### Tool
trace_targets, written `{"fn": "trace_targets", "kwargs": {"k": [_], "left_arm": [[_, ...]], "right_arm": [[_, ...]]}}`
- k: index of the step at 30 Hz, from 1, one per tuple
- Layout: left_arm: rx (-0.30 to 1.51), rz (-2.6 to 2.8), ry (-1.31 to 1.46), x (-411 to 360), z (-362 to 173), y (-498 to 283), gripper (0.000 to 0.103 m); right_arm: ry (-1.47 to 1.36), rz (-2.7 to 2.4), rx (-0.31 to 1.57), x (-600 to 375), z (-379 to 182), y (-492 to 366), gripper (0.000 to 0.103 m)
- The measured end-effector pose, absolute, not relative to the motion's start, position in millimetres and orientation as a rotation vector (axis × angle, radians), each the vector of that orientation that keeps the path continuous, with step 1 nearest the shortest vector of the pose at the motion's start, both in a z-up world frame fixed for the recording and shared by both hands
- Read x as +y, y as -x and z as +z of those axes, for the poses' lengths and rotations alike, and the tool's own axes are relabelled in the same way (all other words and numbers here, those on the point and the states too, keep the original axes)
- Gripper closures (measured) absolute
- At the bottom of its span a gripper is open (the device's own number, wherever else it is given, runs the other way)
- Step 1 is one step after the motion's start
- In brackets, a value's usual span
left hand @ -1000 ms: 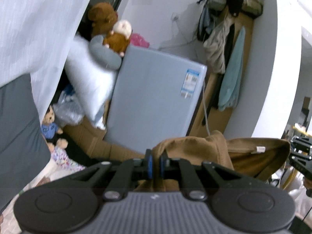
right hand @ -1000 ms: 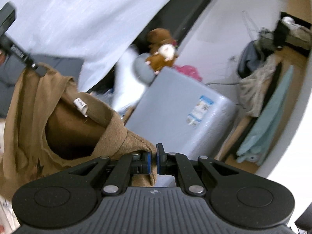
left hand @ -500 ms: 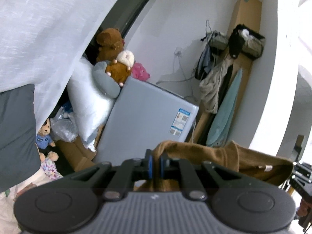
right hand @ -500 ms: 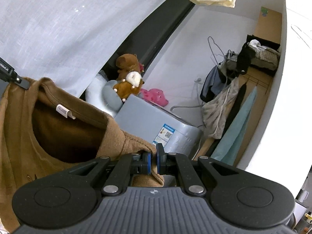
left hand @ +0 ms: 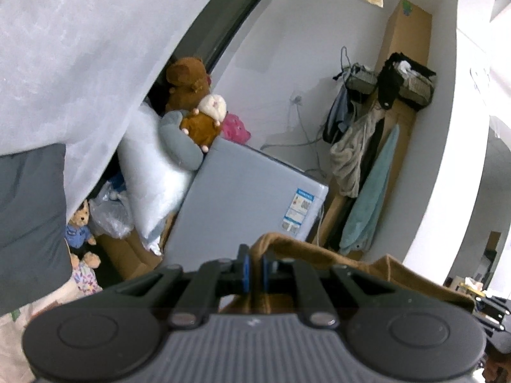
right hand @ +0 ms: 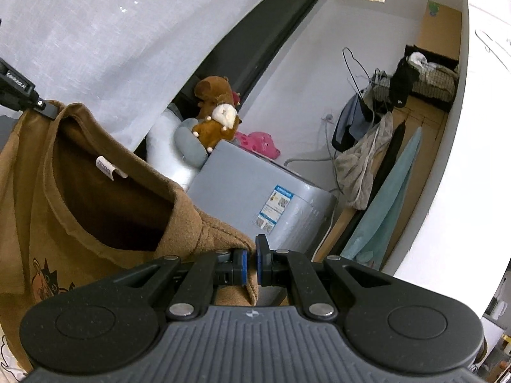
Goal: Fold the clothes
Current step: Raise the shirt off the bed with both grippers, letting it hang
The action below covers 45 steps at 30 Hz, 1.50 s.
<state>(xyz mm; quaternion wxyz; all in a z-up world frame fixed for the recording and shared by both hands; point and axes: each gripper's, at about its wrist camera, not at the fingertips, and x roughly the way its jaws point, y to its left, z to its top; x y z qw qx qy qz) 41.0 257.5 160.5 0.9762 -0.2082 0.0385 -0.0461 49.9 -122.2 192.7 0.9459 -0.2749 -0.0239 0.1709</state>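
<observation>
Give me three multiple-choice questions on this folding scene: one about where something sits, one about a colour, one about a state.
1. Where is the pink plush toy?
A. on top of the grey appliance
B. on the floor
C. hanging on a hook

2. What colour is the shirt being held?
A. white
B. brown
C. teal

3. How are the right tool's jaws?
A. wide open and empty
B. out of view
C. closed on the shirt's fabric

Answers: 1 A, it lies on the appliance's top edge. 2 B, brown cloth with a white neck label. 3 C, cloth is pinched between the blue pads.
</observation>
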Motion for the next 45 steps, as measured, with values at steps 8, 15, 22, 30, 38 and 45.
{"fn": "trace_targets", "kwargs": {"k": [8,15,22,30,38,45], "left_arm": [[-0.012,-0.154,0.361,260.0,204.5,-2.3,0.095],[0.004,-0.219,0.223,254.7,244.5,45.8,0.095],[-0.044,-0.27,0.153,253.8,264.4,100.0,0.095],[-0.05,-0.313,0.142,248.5,265.8,111.6,0.095],[0.122,-0.283,0.174,250.7,209.5,43.4,0.095],[0.269,-0.221,0.194,249.7,129.8,-36.8,0.095]], "right_arm": [[0.539,0.376,-0.1,-128.0,231.2,-19.3,0.097],[0.61,0.433,-0.141,-141.2,256.7,34.9,0.097],[0.685,0.507,-0.205,-154.5,287.3,107.3,0.097],[0.715,0.518,-0.23,-162.5,300.3,140.0,0.097],[0.726,0.544,-0.034,-159.2,246.5,80.9,0.097],[0.729,0.581,0.15,-142.9,170.8,-4.5,0.097]]}}
